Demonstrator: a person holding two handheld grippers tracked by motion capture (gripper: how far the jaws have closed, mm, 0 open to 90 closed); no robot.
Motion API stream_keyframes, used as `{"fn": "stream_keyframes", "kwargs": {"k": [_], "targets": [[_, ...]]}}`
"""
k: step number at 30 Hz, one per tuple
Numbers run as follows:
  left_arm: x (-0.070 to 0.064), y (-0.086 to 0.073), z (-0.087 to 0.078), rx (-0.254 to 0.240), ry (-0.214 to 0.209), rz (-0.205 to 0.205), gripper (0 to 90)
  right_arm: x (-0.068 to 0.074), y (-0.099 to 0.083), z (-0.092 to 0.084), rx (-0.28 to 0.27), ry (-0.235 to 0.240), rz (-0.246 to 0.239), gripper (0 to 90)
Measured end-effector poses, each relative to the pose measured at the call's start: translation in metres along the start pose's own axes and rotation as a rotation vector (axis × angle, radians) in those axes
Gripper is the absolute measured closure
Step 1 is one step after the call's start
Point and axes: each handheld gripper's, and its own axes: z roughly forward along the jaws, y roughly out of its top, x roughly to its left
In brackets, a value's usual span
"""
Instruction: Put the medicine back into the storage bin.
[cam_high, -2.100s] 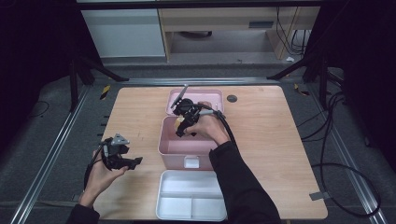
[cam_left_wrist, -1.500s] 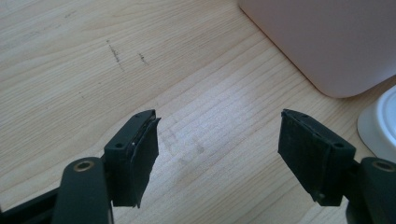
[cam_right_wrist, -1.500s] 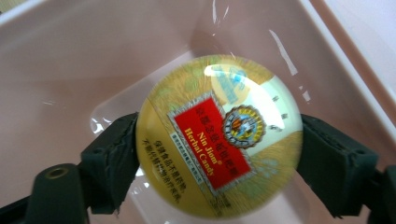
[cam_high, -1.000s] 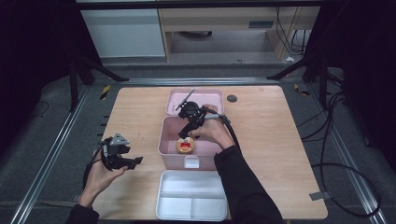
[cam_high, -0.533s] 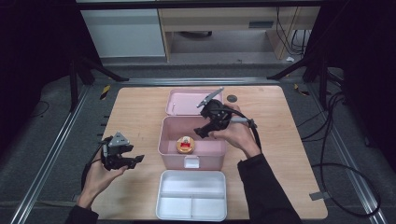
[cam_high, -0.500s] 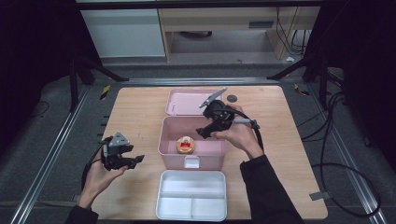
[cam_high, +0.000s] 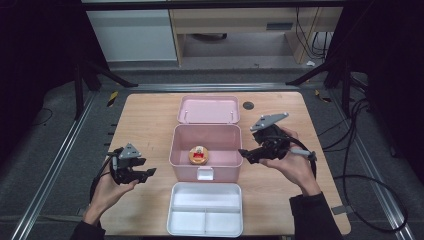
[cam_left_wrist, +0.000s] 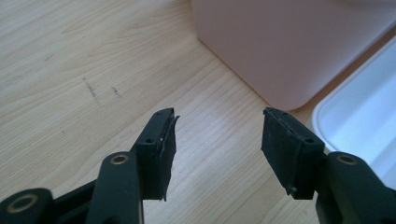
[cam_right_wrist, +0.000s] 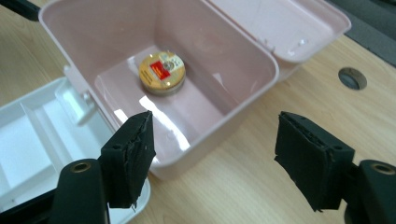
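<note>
Holding your left claw (cam_high: 150, 172) low over the table (cam_high: 145, 120), you are pointing it at the pink box (cam_high: 205, 145) just to its right. Its jaws have just been closing but are standing apart, with bare wood between them; in the left gripper view the box's near corner (cam_left_wrist: 280, 56) is sitting just ahead of the pads and the white tray (cam_left_wrist: 364, 121) is lying off to their right. Ahead of your right claw (cam_high: 243, 153), the box (cam_right_wrist: 154, 70) is standing open with its lid (cam_high: 208, 109) folded back. The small round tin (cam_right_wrist: 162, 72) is resting on the box floor, beyond the right claw's left pad. You are keeping that claw (cam_right_wrist: 215, 154) just outside the box wall, its jaws spread and pinching nothing, though they have just been closing a little.
</note>
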Motion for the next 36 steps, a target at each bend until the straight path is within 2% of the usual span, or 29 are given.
{"fn": "stream_keyframes", "kwargs": {"k": [10,14,18,24,27,36], "targets": [[-0.014,0.002,0.004,0.056,-0.073,0.087,49.2,-0.004,-0.051,0.0,0.027,-0.025,-0.017,31.4],[-0.02,0.003,0.003,0.059,-0.103,0.12,50.7,-0.003,-0.062,0.005,0.058,-0.026,-0.038,33.0],[-0.031,0.007,0.001,0.065,-0.137,0.185,52.0,0.002,-0.07,0.011,0.069,0.004,-0.064,34.7],[-0.049,0.01,0.003,0.092,-0.181,0.259,52.6,0.013,-0.081,0.025,0.138,0.053,-0.116,39.0],[-0.055,0.011,0.004,0.106,-0.201,0.295,53.2,0.018,-0.084,0.03,0.154,0.071,-0.14,40.8],[-0.075,0.013,0.007,0.127,-0.263,0.377,56.3,0.036,-0.087,0.04,0.181,0.152,-0.198,47.5]]}}
